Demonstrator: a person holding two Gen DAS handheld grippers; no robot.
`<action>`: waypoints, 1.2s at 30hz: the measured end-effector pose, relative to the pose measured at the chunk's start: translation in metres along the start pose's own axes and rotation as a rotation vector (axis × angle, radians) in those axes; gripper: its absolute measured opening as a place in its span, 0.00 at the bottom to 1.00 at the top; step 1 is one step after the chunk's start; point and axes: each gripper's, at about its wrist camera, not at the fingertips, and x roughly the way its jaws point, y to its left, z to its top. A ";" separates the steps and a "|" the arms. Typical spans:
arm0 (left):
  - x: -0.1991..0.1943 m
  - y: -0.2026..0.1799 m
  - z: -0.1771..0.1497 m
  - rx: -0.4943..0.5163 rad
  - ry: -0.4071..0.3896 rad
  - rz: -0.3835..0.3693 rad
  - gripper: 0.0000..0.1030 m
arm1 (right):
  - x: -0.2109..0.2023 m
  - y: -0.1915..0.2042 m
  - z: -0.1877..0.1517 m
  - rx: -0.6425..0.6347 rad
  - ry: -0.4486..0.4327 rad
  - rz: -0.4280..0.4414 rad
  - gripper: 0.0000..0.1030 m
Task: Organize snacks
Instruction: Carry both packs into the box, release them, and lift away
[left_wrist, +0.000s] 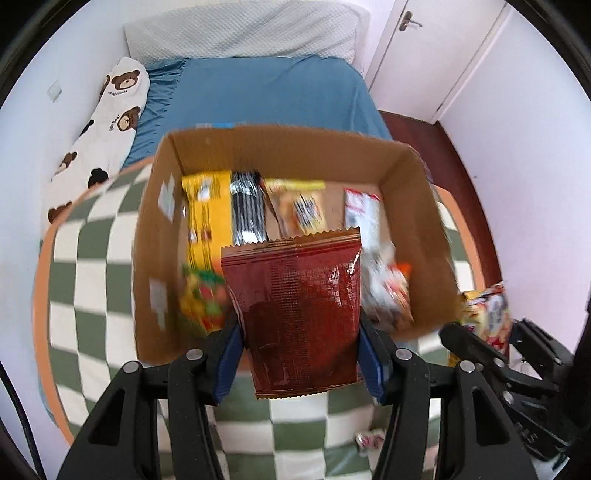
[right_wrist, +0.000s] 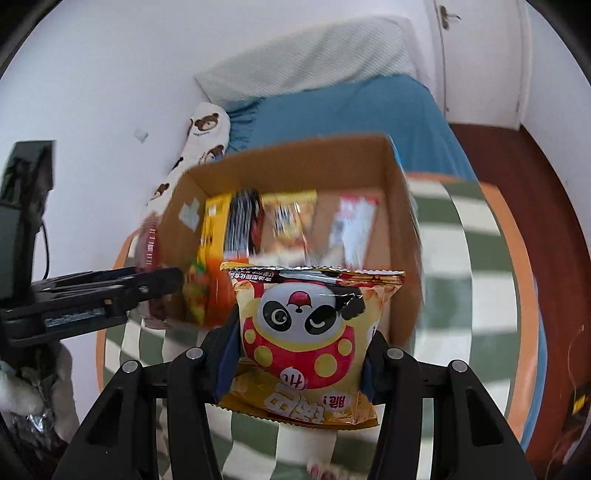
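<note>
above the green-and-white checked rug (left_wrist: 92, 266), the open brown cardboard box (left_wrist: 295, 147) awaits two carried packets: left gripper (left_wrist: 301, 354) pinching a dark red foil packet (left_wrist: 299, 314), right gripper (right_wrist: 301, 354) pinching a yellow panda-print snack bag (right_wrist: 306, 332), likely next lowered inside and released.

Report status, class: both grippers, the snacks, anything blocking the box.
Left gripper shut on dark red foil packet. Right gripper shut on yellow panda snack bag. Open brown cardboard box ahead, partly filled. Nothing in the way.

One cardboard box (left_wrist: 406, 166), two held snack packets, two grippers, one bear-print pillow (left_wrist: 110, 122).
</note>
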 end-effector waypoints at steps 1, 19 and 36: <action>0.006 0.003 0.009 -0.003 0.010 0.005 0.52 | 0.009 0.000 0.016 -0.005 -0.002 0.001 0.53; 0.141 0.052 0.110 -0.034 0.224 0.136 0.75 | 0.184 -0.038 0.129 0.037 0.198 -0.138 0.84; 0.101 0.042 0.092 -0.033 0.087 0.085 0.99 | 0.140 -0.036 0.120 -0.013 0.139 -0.216 0.95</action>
